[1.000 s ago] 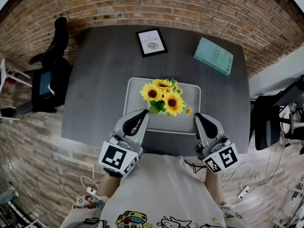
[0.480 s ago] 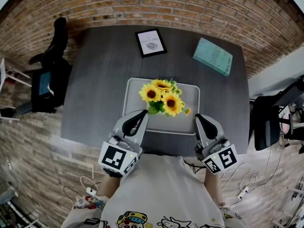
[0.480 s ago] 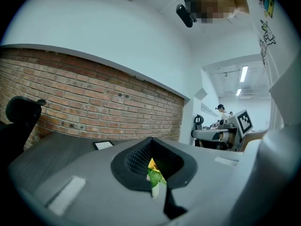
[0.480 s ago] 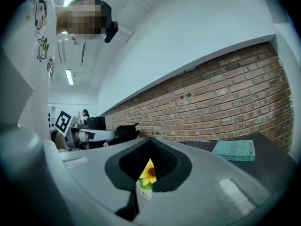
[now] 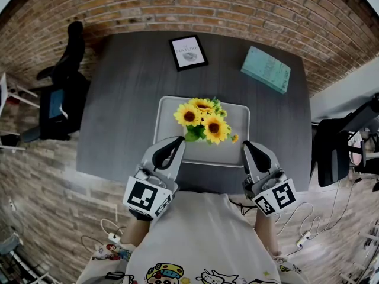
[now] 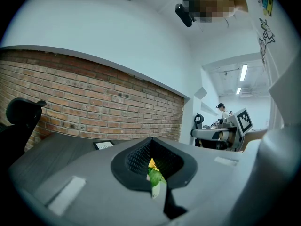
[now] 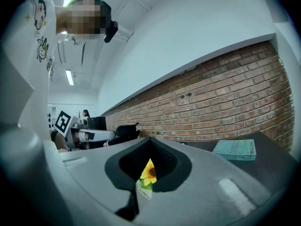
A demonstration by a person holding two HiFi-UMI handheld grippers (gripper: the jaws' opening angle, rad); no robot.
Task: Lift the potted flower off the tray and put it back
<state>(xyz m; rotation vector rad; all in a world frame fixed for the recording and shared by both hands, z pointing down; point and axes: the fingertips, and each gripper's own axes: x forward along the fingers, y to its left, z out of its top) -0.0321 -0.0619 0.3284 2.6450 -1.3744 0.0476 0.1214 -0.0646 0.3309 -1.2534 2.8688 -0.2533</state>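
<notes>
The potted flower [image 5: 204, 120] is standing on the tray [image 5: 237, 151], left of the tray's middle. Its blooms are spreading over the pot, so the pot itself is not showing in the head view. The tray is lying near the person's edge of the table [image 5: 124, 105].

The left gripper [image 5: 176, 142] and the right gripper [image 5: 247, 147] are hovering at the tray's two near corners, one on each side of the plant. Both have their jaws pressed together and are gripping nothing. Each gripper view is showing the flower only through the notch behind the closed jaws.

Judgement: the flower is sitting where the task wants it. This arrangement is fitting both a lift yet to come and a pot already set back down, so no particular move is being indicated.

The tray's raised rim is bounding the pot. Bare table is lying open left and right of the tray. The framed picture [image 5: 189, 52] and the book [image 5: 266, 69] are lying well apart, by the far edge.
</notes>
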